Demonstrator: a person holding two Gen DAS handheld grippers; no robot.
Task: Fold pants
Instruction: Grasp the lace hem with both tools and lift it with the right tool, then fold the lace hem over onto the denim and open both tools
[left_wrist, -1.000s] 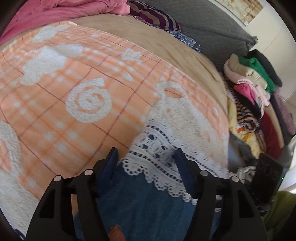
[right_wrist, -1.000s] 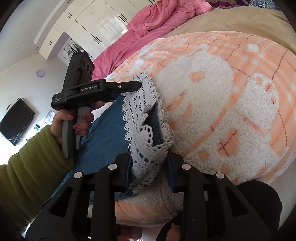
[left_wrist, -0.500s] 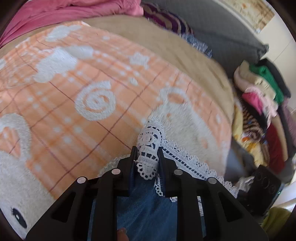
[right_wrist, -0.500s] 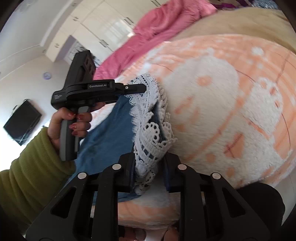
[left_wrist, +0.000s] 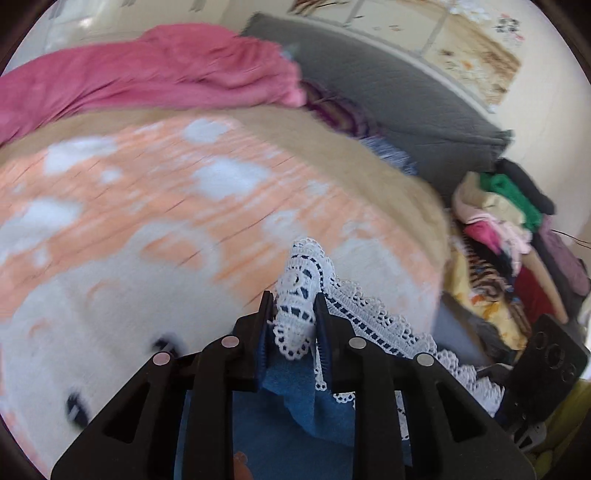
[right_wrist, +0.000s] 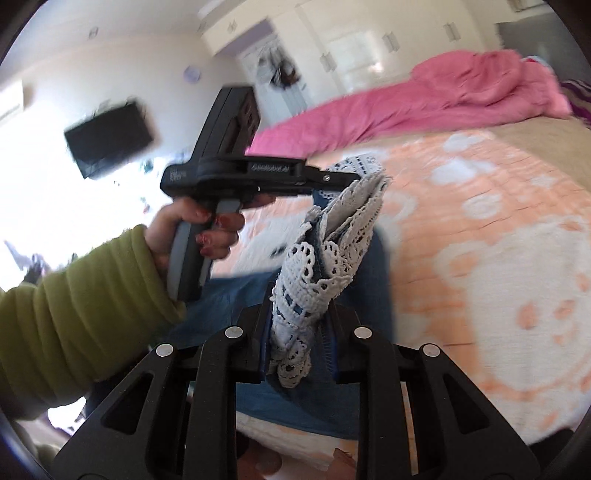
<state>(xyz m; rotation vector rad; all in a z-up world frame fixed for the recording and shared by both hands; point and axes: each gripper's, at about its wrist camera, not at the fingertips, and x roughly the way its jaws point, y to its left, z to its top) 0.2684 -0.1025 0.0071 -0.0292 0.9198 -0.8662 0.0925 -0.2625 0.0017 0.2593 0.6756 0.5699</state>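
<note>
The pants are blue denim (left_wrist: 291, 398) with a white lace hem (left_wrist: 295, 295). My left gripper (left_wrist: 293, 314) is shut on one bunch of the lace hem. My right gripper (right_wrist: 295, 328) is shut on another bunch of the lace hem (right_wrist: 299, 295). Both hold the hem lifted above the orange-and-white blanket (left_wrist: 147, 206), and the denim (right_wrist: 303, 398) hangs down below. In the right wrist view the left gripper (right_wrist: 351, 177) shows up and left, held by a hand in a green sleeve, with lace stretched between the two grippers.
A pink duvet (left_wrist: 147, 74) lies at the far side of the bed. A grey headboard cushion (left_wrist: 388, 96) and a pile of clothes (left_wrist: 517, 236) are to the right. A wardrobe (right_wrist: 351, 48) and a wall screen (right_wrist: 107, 136) stand behind.
The left gripper closed on the lace hem a second ago. Since then both grippers have lifted the hem up off the blanket, and the views tilted upward.
</note>
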